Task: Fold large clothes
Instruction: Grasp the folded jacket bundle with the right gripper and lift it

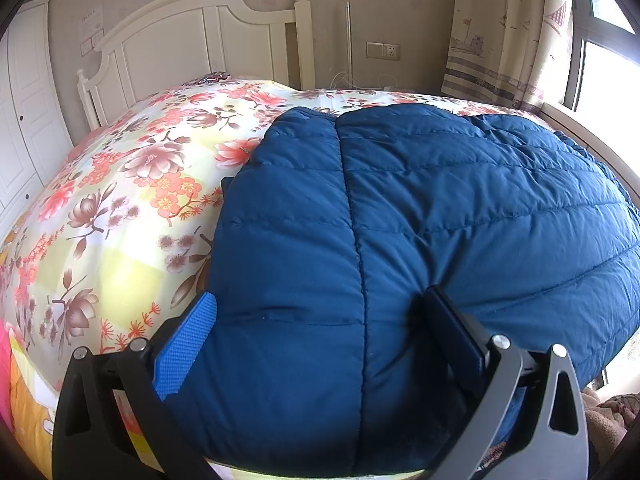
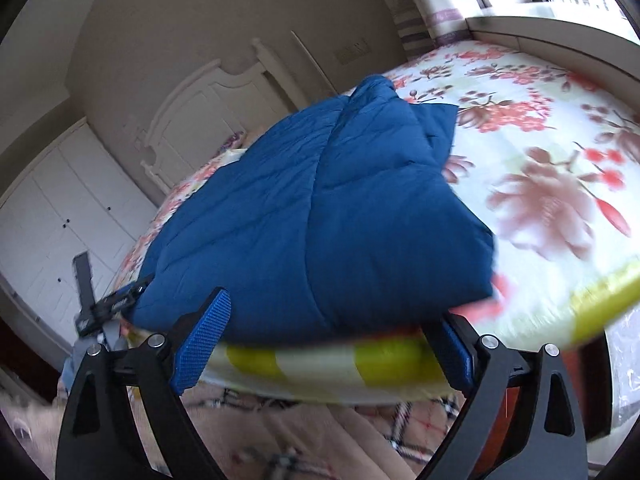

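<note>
Folded jacket (image 1: 400,220) lies at the bed's (image 2: 540,140) near edge, left tool (image 1: 320,320) spread over it, right tool (image 2: 332,328) released, ready for folding.

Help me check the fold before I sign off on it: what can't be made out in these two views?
- Left wrist view: the blue jacket fills the gap, hiding whether the left gripper pinches it.
- Same view: jacket's near hem, cut off by the bottom edge.
- Right wrist view: floral bedspread and jacket's right corner, smeared by motion blur.
- Both views: sleeves, tucked from sight.
</note>
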Demonstrator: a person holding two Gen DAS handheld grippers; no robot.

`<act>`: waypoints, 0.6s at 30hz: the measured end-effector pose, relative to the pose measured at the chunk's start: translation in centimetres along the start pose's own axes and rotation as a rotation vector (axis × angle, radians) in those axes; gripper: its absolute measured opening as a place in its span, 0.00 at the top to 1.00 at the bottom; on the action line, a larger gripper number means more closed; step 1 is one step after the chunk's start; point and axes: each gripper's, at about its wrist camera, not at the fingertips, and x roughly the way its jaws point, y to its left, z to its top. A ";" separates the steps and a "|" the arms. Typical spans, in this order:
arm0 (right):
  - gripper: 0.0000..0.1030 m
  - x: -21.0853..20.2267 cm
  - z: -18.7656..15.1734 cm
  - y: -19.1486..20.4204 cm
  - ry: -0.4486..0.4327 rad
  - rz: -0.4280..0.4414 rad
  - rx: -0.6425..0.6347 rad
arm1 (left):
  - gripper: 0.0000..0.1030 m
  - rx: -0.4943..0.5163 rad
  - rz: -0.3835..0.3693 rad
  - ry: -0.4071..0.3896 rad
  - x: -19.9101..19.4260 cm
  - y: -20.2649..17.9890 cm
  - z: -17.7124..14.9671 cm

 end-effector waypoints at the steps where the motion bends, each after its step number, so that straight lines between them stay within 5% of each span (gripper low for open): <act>1: 0.10 1.0 0.9 0.2 0.011 -0.011 0.022 | 0.02 0.001 -0.001 0.000 0.0 0.0 0.0; 6: 0.08 4.4 3.9 0.5 -0.010 -0.040 0.170 | 0.02 0.004 -0.010 0.000 0.0 -0.2 0.0; 11: 0.54 3.5 3.6 0.7 -0.150 -0.020 0.157 | 0.03 -0.013 0.004 0.022 -0.8 -0.5 0.8; 18: 0.65 -0.8 1.9 1.7 -0.281 0.037 0.114 | 0.04 0.093 -0.054 -0.104 -4.3 -6.5 6.8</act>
